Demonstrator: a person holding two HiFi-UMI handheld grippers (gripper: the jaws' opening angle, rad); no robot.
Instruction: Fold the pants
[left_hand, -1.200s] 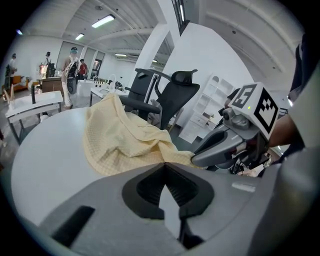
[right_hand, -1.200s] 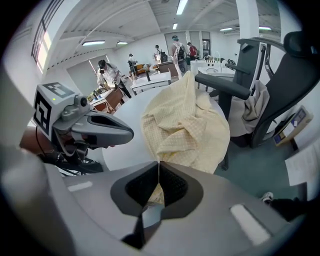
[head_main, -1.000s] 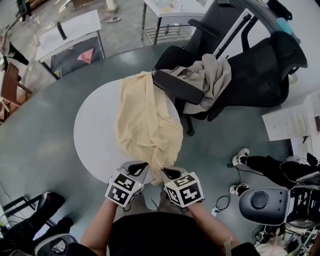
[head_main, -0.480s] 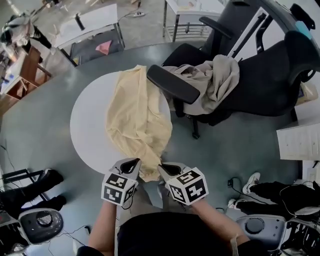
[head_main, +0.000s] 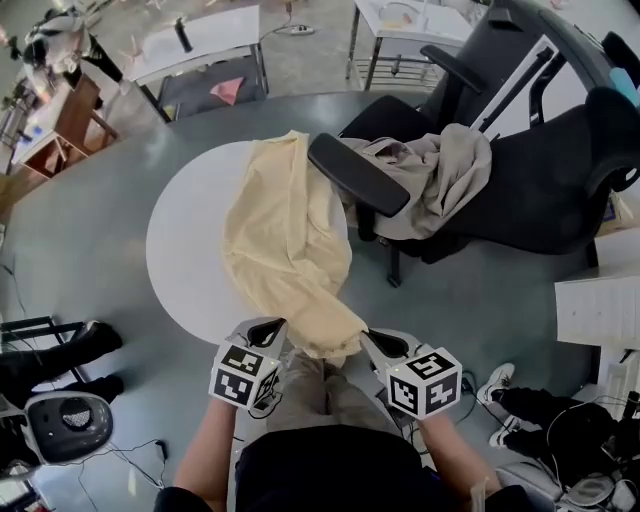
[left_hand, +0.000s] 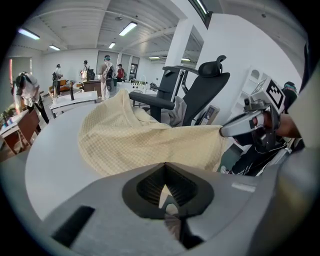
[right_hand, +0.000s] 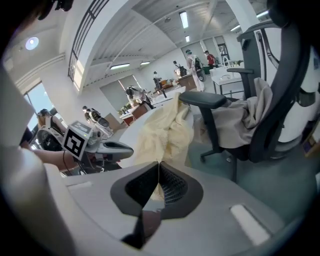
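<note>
Right hand-held gripper (head_main: 385, 345) just swung out wide from the left hand-held gripper (head_main: 265, 328). Both are pinched tight on the pants (head_main: 285, 230), stretching the near edge. The rest is bunched on the tabletop (head_main: 185, 250), no fold yet.

Right tool (right_hand: 159, 170), jaws together on yellow pants (right_hand: 167, 132), black chair (right_hand: 284, 100) beyond.

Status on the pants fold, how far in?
Done: only laid out, the pale yellow waffle-textured pants lie rumpled on the round white table. In hand: left tongs and right tongs are each shut on the near end, holding it past the table edge. Left: no fold visible yet; every fold.
</note>
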